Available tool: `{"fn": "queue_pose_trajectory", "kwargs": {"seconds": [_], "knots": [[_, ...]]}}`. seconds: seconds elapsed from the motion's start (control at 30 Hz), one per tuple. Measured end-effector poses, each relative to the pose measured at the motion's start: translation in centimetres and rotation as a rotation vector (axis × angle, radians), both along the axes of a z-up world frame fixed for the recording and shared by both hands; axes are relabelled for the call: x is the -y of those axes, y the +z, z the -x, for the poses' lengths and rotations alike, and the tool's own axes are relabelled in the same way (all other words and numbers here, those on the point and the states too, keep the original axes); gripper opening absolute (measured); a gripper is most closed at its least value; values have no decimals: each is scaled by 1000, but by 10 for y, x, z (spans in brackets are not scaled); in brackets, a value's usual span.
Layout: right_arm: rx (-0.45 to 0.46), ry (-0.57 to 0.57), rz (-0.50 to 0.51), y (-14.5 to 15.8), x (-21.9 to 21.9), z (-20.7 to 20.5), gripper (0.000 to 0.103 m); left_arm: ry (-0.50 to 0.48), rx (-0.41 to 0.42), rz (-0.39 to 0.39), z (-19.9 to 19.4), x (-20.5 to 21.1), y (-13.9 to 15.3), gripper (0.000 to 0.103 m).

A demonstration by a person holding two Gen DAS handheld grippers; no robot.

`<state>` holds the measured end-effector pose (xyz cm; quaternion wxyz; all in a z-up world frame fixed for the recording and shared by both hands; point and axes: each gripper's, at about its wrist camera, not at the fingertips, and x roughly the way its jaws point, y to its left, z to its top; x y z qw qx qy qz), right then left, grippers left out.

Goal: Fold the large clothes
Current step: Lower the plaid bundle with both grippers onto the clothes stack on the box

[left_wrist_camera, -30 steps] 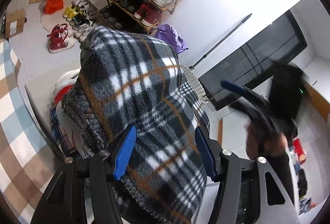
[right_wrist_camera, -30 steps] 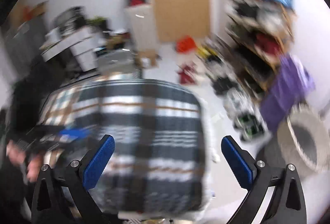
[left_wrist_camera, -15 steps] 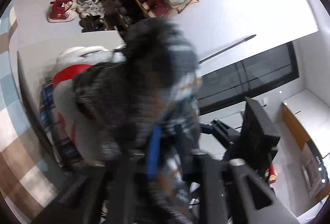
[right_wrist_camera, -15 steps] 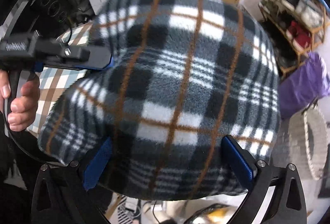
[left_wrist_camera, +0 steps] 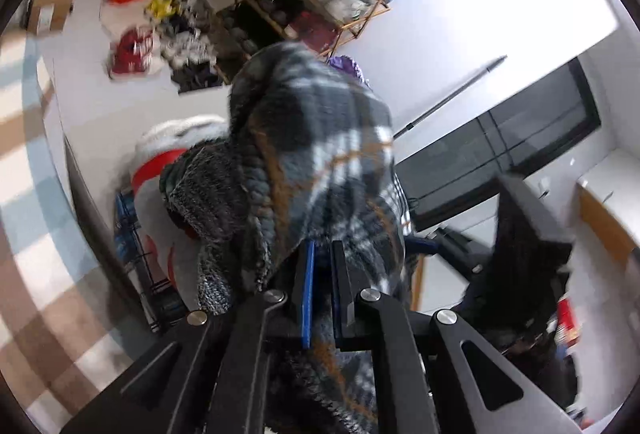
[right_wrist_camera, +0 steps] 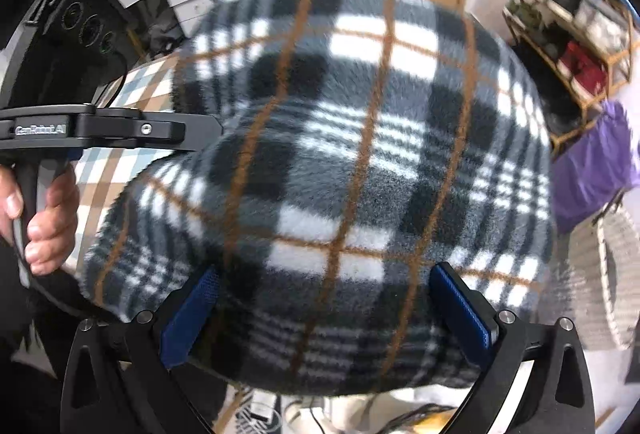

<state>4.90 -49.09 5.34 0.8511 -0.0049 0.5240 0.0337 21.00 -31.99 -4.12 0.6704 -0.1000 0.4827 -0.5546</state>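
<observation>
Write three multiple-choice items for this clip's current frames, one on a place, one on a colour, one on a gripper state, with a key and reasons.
1. Where does the plaid fleece garment sit relative to the right gripper?
A. Draped between and over its spread fingers
B. Flat on the floor far beyond it
C. On the shoe rack

2. What colour are the thin lines crossing the garment's grey, black and white plaid?
A. Green
B. Orange-brown
C. Pink

3. How does the left gripper stand?
A. Wide open, nothing between its fingers
B. Out of view
C. Shut on the garment

Key: 1 A, the fabric bulges between the two blue pads in the right wrist view. 2 B, orange-brown stripes run across the plaid. 3 C, in the left wrist view the fingers stand nearly together with fabric pinched between them.
</observation>
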Motion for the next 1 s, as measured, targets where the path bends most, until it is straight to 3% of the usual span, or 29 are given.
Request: {"fn": "queue_pose_trajectory", "kwargs": {"seconds": [0.03, 0.1, 0.13, 0.17, 0.27, 0.4, 0.57, 0.67, 0.77, 0.93, 1.0], "knots": [[29, 2, -6, 7, -1, 10, 103, -1, 59, -9, 13, -2, 11, 10], [115, -15, -86, 24, 7, 24, 103, -33, 135, -3, 35, -2, 25, 45], [115, -26, -132, 23, 11, 27, 103, -46, 156, 0, 45, -1, 29, 79], [75, -44, -171, 15, 14, 24, 103, -58, 188, 13, 60, -2, 35, 86], [61, -97, -241, 1, 23, 21, 103, -36, 291, -7, 85, -3, 38, 87], [71, -113, -257, 12, 29, 28, 103, 55, 293, -41, 81, -13, 32, 86], [98, -194, -132, 50, 42, 26, 103, 40, 263, -118, 74, -12, 0, 86], [161, -208, -147, 74, 44, 14, 103, 42, 342, -142, 82, -9, -4, 86], [191, -197, -110, 85, 34, -3, 103, 47, 369, -138, 85, -9, -2, 87], [55, -206, -40, 64, 24, -53, 103, 51, 400, -150, 84, -9, -1, 88], [-30, -245, -136, 42, 31, -64, 102, 48, 436, -144, 87, -9, -1, 89]]}}
